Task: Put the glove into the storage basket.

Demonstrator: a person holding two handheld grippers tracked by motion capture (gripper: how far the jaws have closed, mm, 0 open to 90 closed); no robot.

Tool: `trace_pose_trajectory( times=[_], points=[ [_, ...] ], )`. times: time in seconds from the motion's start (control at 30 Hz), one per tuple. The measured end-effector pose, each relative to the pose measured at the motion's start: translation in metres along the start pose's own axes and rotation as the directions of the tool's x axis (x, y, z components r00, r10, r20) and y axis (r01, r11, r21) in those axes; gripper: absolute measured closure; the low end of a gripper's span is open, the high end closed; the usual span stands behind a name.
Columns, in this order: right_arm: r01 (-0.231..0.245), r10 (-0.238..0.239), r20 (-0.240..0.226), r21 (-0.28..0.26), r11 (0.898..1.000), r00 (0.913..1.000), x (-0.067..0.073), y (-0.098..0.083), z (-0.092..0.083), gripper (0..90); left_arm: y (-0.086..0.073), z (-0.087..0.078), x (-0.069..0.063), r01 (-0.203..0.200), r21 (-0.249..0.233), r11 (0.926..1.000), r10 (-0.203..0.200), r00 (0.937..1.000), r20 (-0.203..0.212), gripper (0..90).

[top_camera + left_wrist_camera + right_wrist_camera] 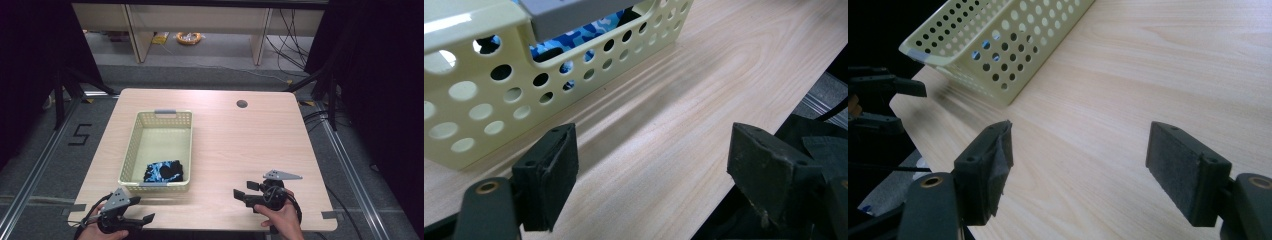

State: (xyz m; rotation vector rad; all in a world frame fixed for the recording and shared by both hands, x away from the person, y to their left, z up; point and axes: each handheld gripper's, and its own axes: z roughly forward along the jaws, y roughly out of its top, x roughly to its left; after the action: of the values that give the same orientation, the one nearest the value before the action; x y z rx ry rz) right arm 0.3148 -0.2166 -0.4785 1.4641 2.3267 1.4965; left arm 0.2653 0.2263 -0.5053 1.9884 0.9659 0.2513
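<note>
We judge the work essentially done: the blue-and-black cloth (163, 171) lies inside the yellow basket (131, 150) at its 6 o'clock end, while left gripper (137, 217) and right gripper (244, 190) rest near the table (240, 145) edge, jaws apart and empty.

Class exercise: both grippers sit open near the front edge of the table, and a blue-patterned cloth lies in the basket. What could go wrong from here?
1. The left gripper hangs at the table edge, close to the yellow basket; a reach could knock the light basket away.
2. The blue-and-black cloth lies bunched against the near wall, so jaws may snag the perforated plastic.
3. The right gripper might cross the left.
</note>
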Motion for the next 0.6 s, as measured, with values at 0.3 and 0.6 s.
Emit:
trace_pose_trajectory(
  times=[0.3,0.6],
  points=[
    [0.048,-0.047,-0.016,0.010,0.999,0.9988,-0.003,-0.007,-0.003,24.0,0.000,0.000,0.000,-0.015,0.016,0.9998,0.015,0.9999,0.002,20.0],
    [0.080,-0.081,0.011,0.022,0.997,0.9967,-0.001,-0.016,-0.007,22.6,-0.001,0.000,0.000,-0.012,0.016,0.9998,0.013,0.9999,-0.004,20.1]
  ],
)
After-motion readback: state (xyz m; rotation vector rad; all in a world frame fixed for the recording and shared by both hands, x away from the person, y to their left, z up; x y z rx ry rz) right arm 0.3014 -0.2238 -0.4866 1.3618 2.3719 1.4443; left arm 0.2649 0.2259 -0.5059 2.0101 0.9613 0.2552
